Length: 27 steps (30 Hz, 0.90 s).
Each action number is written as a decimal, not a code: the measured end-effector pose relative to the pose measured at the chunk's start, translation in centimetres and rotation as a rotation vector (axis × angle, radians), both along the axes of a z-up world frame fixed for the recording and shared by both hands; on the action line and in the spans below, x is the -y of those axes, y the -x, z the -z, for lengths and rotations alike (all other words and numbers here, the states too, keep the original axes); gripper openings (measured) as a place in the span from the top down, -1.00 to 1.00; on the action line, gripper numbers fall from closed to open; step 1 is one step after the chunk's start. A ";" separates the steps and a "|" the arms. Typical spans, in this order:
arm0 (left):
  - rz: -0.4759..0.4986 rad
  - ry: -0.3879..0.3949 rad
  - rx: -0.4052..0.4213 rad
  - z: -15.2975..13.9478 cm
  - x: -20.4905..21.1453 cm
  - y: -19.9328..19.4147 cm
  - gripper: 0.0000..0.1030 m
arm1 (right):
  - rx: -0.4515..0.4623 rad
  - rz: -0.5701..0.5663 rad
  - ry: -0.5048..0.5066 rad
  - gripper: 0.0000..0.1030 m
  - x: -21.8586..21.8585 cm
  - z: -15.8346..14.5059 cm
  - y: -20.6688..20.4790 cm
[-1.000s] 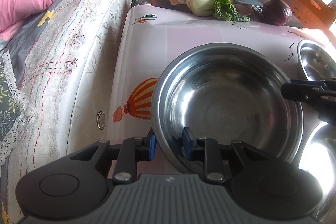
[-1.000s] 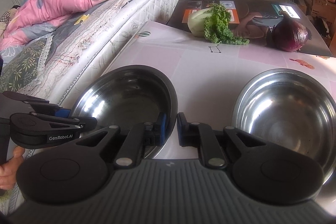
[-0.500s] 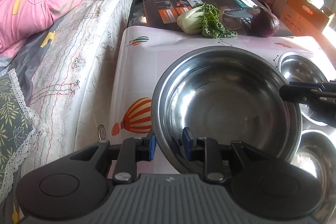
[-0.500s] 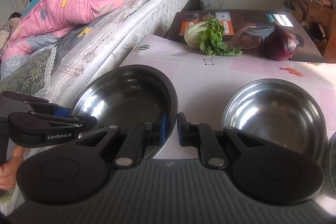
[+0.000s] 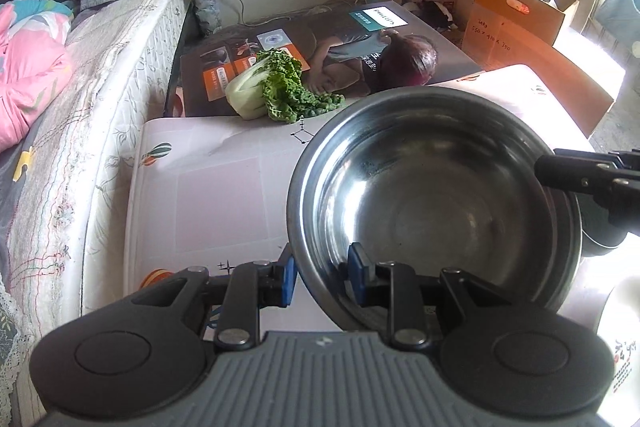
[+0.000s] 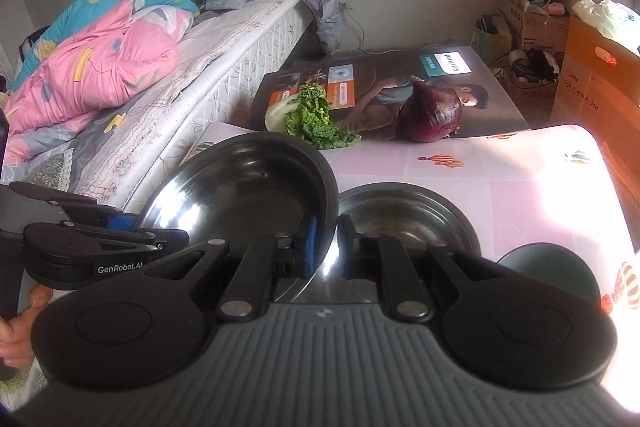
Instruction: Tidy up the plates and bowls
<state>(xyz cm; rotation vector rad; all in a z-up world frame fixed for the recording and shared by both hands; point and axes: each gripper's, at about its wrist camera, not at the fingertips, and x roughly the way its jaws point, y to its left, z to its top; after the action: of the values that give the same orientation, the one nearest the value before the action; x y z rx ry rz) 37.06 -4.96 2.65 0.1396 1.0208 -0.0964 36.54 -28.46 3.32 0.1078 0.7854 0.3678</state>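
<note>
While both claws are clamping one large steel bowl (image 5: pixel 436 195) by opposite sides of its rim, the bowl is hanging tilted above the surface (image 5: pixel 208 195), which is wearing a pink cloth printed with balloons.

Left claw (image 5: pixel 320 277): one blue pad inside the wall, one outside, gripping the near rim. Right claw (image 6: pixel 326 235): pinching the rim in the same way; in the left wrist view it is reaching in from the right edge.

Steel bowls, two counted: the held one, and a second steel bowl (image 6: pixel 412 219) sitting on the surface just beside and partly under the held bowl's raised edge. The held bowl is blocking part of it from sight.

Dark round dish (image 6: pixel 548 271), one, lying near the second bowl toward the right; I cannot tell whether it is a bowl or a plate. White patterned dish (image 5: pixel 624 339), one, showing only at the lower right edge of the left wrist view.

Vegetables, two: a leafy green cabbage (image 6: pixel 310 119) and a red onion (image 6: pixel 430 115), both resting at the far edge of the surface on a flat printed carton (image 6: pixel 400 79).

Bed (image 6: pixel 208 67), one, running along the left side and touching the surface, carrying a pink quilt (image 6: pixel 92 75). Cardboard boxes (image 5: pixel 520 23) are standing along the far wall.
</note>
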 end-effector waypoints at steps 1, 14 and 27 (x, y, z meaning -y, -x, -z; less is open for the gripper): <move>0.010 0.003 -0.007 0.3 0.7 -0.3 0.44 | -0.002 0.011 0.001 0.80 0.7 0.1 -0.1; 0.078 -0.019 -0.082 4.5 5.7 -2.9 0.44 | -0.082 0.097 0.021 0.79 6.3 5.4 -1.7; 0.088 -0.018 -0.080 4.9 6.4 -3.2 0.35 | -0.097 0.110 0.020 0.71 6.3 6.7 -2.5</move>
<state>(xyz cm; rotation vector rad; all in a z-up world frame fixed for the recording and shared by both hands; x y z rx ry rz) 40.25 -11.36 -2.30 0.1986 1.0961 -0.1736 39.08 -34.78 -3.40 0.1501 0.8750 0.2512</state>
